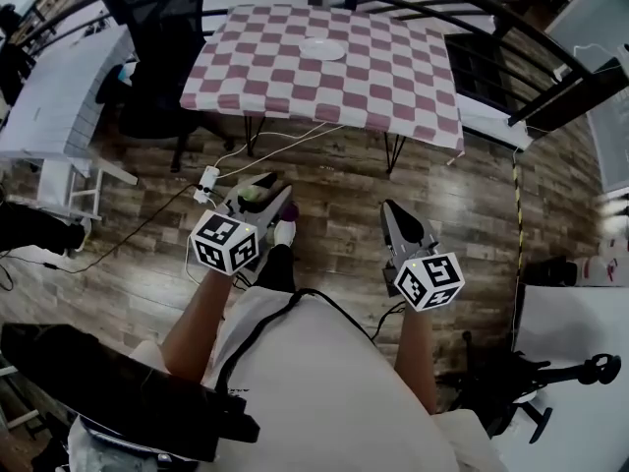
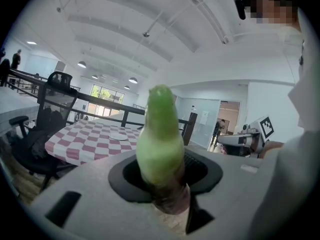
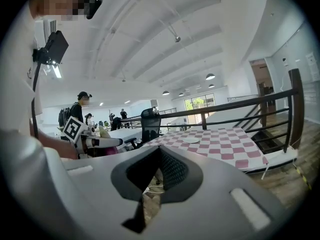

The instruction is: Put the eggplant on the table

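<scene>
Left gripper view: eggplant clamped in left gripper, green stalk end outward.
Right gripper: jaws together, empty.
Worktop: ahead, well apart.
Advice: carry level, lower inside near edge, then release.

Open office: desks, swivel chair, railing

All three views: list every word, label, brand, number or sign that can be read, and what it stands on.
No readable words, brands or numbers in any view.
Marker cubes on the left gripper and right gripper: black-and-white square patterns only, no letters.
White sheet in the left gripper view's background: too small to read.
Eggplant: no label.
</scene>
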Demonstrator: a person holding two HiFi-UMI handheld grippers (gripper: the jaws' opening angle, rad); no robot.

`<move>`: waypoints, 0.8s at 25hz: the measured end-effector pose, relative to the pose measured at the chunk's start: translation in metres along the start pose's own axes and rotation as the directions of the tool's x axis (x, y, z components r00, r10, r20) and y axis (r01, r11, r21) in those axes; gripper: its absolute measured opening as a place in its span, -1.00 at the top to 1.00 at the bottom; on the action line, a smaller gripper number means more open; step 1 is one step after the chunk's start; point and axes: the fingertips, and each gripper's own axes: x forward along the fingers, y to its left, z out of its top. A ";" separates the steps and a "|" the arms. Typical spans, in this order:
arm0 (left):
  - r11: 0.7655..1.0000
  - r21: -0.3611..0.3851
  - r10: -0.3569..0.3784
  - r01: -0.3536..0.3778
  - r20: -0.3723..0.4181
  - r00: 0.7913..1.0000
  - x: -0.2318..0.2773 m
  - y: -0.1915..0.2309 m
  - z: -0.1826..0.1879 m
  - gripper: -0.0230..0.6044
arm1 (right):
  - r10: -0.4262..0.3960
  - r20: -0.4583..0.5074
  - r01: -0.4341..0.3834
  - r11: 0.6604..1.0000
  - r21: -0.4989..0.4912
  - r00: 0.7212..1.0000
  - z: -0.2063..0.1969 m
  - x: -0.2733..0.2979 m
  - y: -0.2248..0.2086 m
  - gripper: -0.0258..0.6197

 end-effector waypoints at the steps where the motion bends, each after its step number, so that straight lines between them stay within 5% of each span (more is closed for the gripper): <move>1: 1.000 0.005 0.000 0.000 -0.001 1.000 0.006 0.010 0.004 0.42 | 0.003 -0.003 -0.003 1.000 -0.004 1.000 0.003 0.012 -0.003 0.90; 20: 0.999 -0.024 -0.029 0.029 -0.014 0.999 0.114 0.197 0.084 0.42 | -0.013 -0.038 0.011 0.999 -0.044 0.999 0.079 0.228 -0.048 0.90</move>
